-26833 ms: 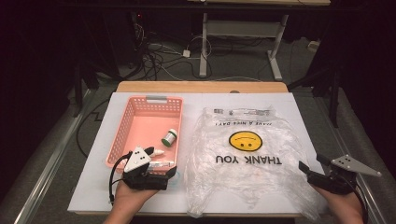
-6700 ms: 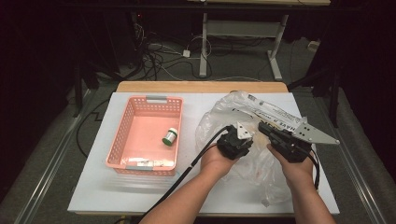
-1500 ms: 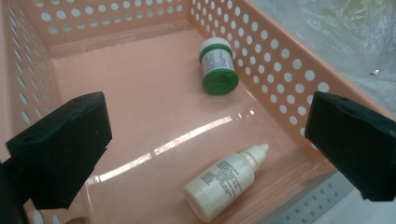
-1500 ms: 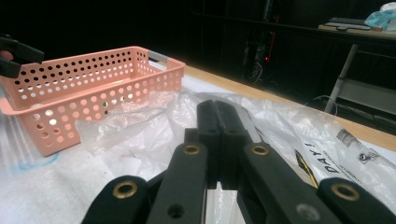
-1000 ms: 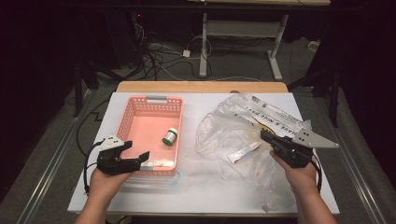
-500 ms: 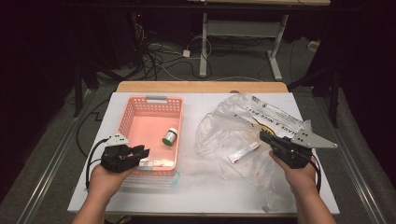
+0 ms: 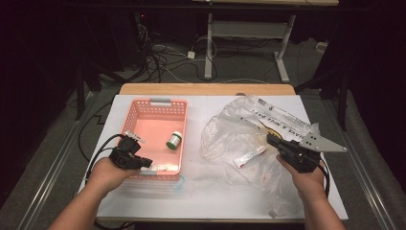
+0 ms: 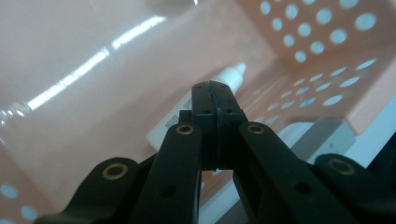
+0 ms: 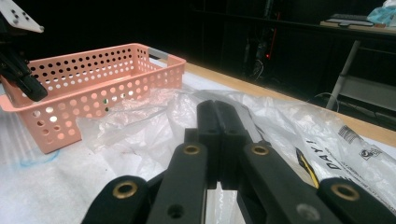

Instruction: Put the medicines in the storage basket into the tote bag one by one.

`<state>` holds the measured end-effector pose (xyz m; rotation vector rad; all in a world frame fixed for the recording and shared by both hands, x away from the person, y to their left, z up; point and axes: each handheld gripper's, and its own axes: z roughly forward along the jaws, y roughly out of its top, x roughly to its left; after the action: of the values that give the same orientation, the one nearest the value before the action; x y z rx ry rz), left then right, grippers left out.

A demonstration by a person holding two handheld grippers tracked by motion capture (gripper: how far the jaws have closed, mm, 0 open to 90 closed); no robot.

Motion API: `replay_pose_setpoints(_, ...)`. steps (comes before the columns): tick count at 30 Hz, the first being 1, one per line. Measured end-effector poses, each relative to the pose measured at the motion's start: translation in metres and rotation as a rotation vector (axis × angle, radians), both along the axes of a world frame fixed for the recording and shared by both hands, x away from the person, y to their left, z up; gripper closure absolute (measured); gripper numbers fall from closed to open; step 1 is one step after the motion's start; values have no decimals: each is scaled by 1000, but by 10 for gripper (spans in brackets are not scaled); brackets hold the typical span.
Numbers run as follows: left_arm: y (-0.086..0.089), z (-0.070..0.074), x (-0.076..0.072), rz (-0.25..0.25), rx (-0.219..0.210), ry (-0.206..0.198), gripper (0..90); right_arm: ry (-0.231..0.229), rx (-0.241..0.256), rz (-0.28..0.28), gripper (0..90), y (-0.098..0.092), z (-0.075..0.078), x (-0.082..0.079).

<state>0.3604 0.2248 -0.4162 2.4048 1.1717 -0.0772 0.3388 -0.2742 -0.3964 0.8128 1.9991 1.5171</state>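
1. A white tube [image 8: 196, 109] lay in the near end of the pink basket [image 7: 155, 134], just beyond my left tongs [image 7: 141, 163], whose jaws were pressed together with nothing between them.
2. A small white bottle with a green cap [image 7: 174, 140] lay farther back on the basket floor, apart from the tube.
3. The basket sat on the left of the white bench [image 7: 201, 187].
4. To its right lay a crumpled clear plastic bag [image 7: 239, 134] with a second white tube [image 7: 249, 156] on it.
5. My right tongs [image 7: 272, 140] hovered over the bag's right part, jaws closed and empty.
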Motion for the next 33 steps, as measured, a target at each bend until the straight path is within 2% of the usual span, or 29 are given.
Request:
replay_pose_setpoints(5,-7,0,8,-55,57,92,882,1,-1,2,900,1,0,0)
replay_pose_setpoints(9,-10,0,12,-68,77,117,882,2,0,2,900,1,0,0)
replay_pose_setpoints(14,-9,-2,17,-83,81,179,882,3,3,1,900,0,0,0)
replay_pose_setpoints(17,-10,-2,20,-85,90,192,882,2,0,2,900,0,0,0)
replay_pose_setpoints(20,-8,-2,24,-71,81,196,881,-1,2,2,900,0,0,0)
replay_pose_setpoints(24,-8,-2,28,-58,73,174,881,1,2,-1,900,-1,0,-1)
replay_pose_setpoints(27,-11,1,30,-47,71,139,881,4,5,-5,900,-1,0,-1)
replay_pose_setpoints(29,-14,3,32,-37,72,108,881,3,5,-6,900,-2,1,-1)
replay_pose_setpoints(33,-20,8,37,7,69,22,880,2,2,-5,900,-1,0,-1)
